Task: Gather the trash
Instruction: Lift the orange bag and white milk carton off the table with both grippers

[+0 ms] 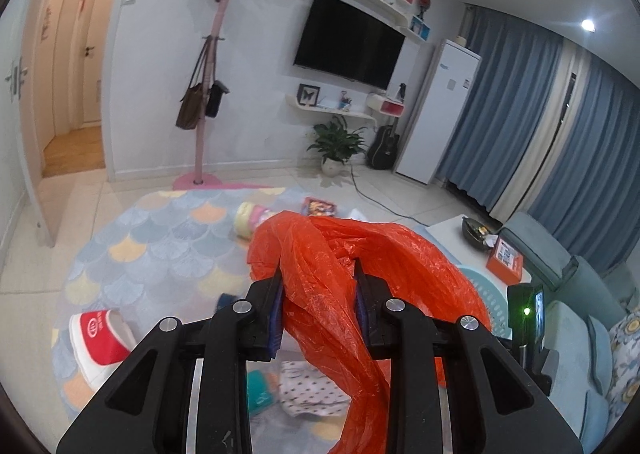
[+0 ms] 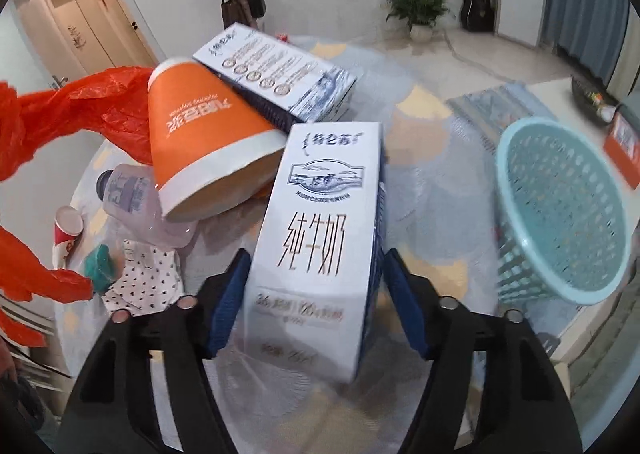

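My left gripper (image 1: 319, 288) is shut on an orange plastic bag (image 1: 352, 254), which hangs crumpled between and past its fingers; the bag also shows in the right wrist view (image 2: 80, 110). My right gripper (image 2: 314, 278) is shut on a white milk carton (image 2: 320, 238), held above the rug. In front of the carton are an orange paper cup (image 2: 204, 150) on its side, a second milk carton (image 2: 280, 74) and a clear plastic bottle (image 2: 136, 202). A red-and-white paper cup (image 2: 66, 230) lies at the left.
A light blue plastic basket (image 2: 560, 210) stands at the right, next to a white low table (image 1: 452, 234) and a teal sofa (image 1: 568, 274). A red-and-white slipper (image 1: 100, 342), a spotted cloth (image 1: 308, 386) and several small items lie on the patterned rug (image 1: 160, 242). A coat stand (image 1: 200, 114) stands behind it.
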